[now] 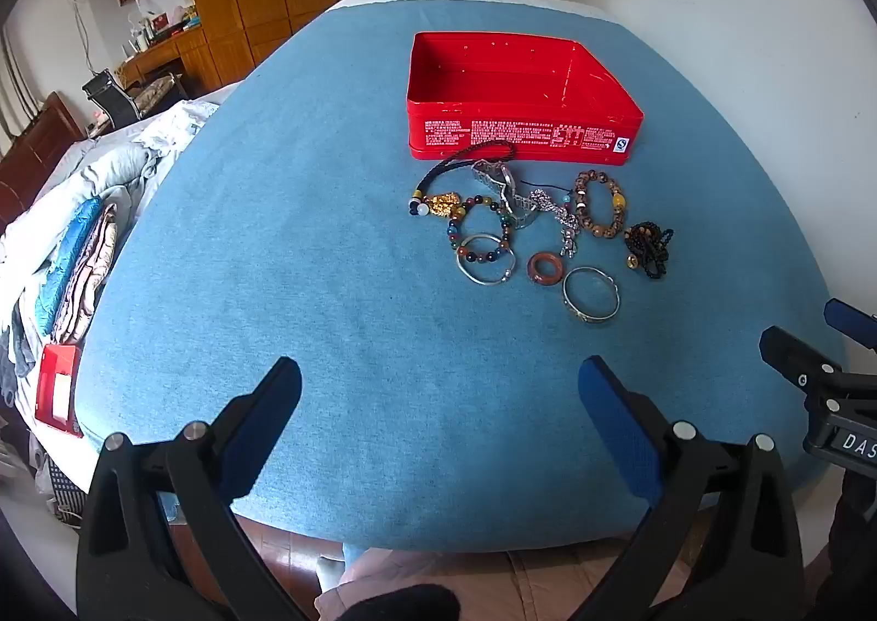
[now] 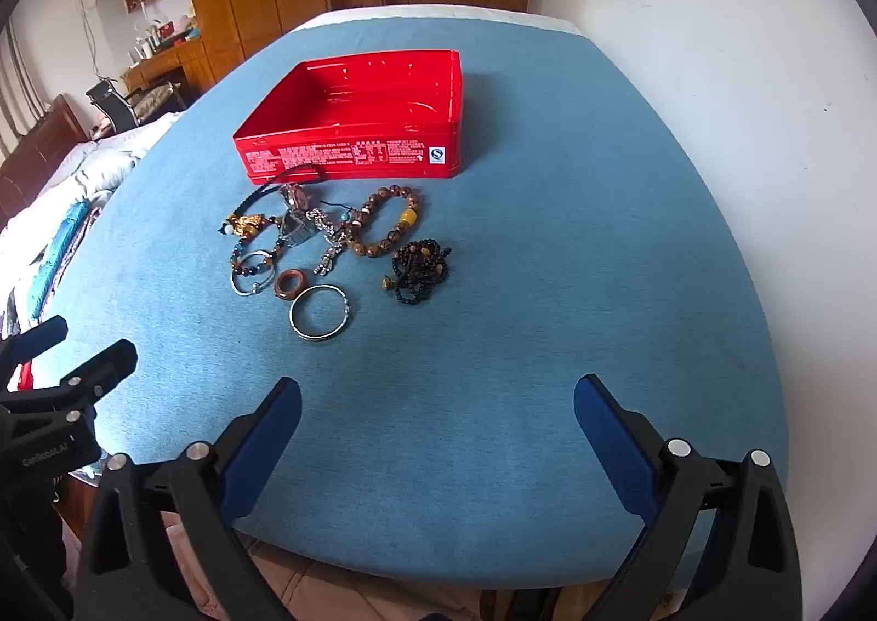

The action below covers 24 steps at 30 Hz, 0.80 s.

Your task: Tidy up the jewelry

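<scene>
Left gripper (image 1: 438,380): jaws spread wide, nothing between them, hovering over bare blue cloth at the near edge of the bench (image 1: 329,292). Right gripper (image 2: 437,399): likewise spread full, empty, over the same near edge. Each shows at the margin of the other's view, side by side and apart.

Ahead of the left gripper and off to its right, ahead of the right gripper and slightly to its left, lies the jewelry, loose on the cloth. Nearest: a silver bangle (image 1: 591,293) lying flat. Just beyond it a small reddish-brown ring (image 1: 544,267), and beside that a second silver bangle (image 1: 485,259) overlapping a multicoloured bead bracelet (image 1: 482,226). To the far right of the cluster, a heap of black beads (image 2: 421,267).

Further on: a brown bead bracelet (image 2: 386,218) with one yellow bead, a silver chain with a small charm (image 1: 564,221), a metal watch-like band (image 1: 507,193) (tangled, hard to make out), and a black cord with a gold pendant (image 1: 446,182).

Beyond everything, the open red tin (image 1: 520,133); its interior looks empty. The black cord's loop reaches its front wall.
</scene>
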### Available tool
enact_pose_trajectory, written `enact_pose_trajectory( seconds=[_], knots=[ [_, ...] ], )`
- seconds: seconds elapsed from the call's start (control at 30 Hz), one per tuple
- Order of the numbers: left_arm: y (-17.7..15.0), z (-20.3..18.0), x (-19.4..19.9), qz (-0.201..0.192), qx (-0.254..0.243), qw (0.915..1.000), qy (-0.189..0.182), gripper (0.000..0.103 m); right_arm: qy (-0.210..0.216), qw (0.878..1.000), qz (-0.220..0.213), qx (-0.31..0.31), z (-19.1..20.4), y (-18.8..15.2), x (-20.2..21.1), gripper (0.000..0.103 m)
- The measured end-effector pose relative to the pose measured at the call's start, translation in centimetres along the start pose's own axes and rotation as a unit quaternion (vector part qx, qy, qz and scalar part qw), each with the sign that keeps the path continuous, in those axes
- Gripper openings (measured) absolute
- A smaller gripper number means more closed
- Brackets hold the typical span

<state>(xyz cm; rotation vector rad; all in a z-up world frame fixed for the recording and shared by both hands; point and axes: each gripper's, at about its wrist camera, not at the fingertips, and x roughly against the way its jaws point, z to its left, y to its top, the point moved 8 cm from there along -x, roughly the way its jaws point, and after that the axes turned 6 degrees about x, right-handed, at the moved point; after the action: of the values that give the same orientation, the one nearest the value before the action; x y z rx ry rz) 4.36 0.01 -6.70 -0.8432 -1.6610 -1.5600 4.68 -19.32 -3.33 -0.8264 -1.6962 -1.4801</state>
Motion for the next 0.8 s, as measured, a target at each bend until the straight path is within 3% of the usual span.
enact_pose_trajectory(
  seconds=[0.8],
  knots=[
    [0.03, -0.02, -0.09, 0.000, 0.000, 1.0000, -0.001, 0.100, 0.001, 1.000, -0.003, 0.001, 0.25, 0.24, 0.11, 0.099]
  ],
)
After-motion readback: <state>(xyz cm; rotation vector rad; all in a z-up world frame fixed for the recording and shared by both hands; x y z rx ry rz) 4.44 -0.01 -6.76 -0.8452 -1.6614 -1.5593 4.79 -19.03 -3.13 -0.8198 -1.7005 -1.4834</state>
